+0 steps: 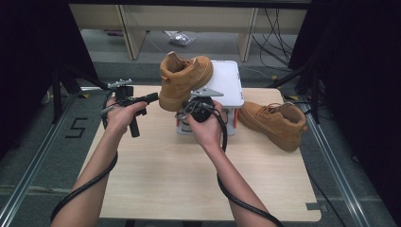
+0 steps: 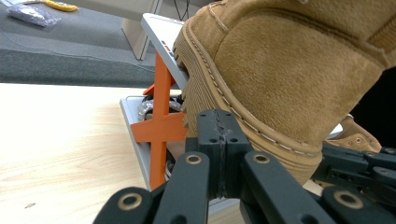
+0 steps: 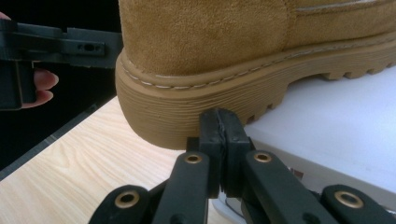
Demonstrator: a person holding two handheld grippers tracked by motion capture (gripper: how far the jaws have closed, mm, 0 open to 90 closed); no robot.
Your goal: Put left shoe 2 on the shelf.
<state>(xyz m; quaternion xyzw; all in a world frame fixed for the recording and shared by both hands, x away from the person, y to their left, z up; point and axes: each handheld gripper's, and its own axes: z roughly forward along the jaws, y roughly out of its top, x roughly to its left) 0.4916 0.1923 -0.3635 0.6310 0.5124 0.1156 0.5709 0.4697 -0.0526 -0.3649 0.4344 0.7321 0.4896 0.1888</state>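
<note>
A tan suede boot (image 1: 182,78) stands on a white raised platform (image 1: 227,80), its heel overhanging the platform's left edge. A second tan boot (image 1: 276,122) lies on the table to the right. My left gripper (image 1: 152,98) points right at the overhanging heel, shut and empty. In the left gripper view its jaws (image 2: 223,133) meet just below the heel's sole (image 2: 210,93). My right gripper (image 1: 196,100) is in front of the platform; its jaws (image 3: 219,128) are shut with nothing between them, close under the ribbed heel sole (image 3: 187,107).
The platform (image 2: 156,28) rests on orange supports (image 2: 161,126) over a grey base on the light wooden table (image 1: 179,175). Black cables trail from both grippers toward the near edge. Dark curtains and frame legs flank the table.
</note>
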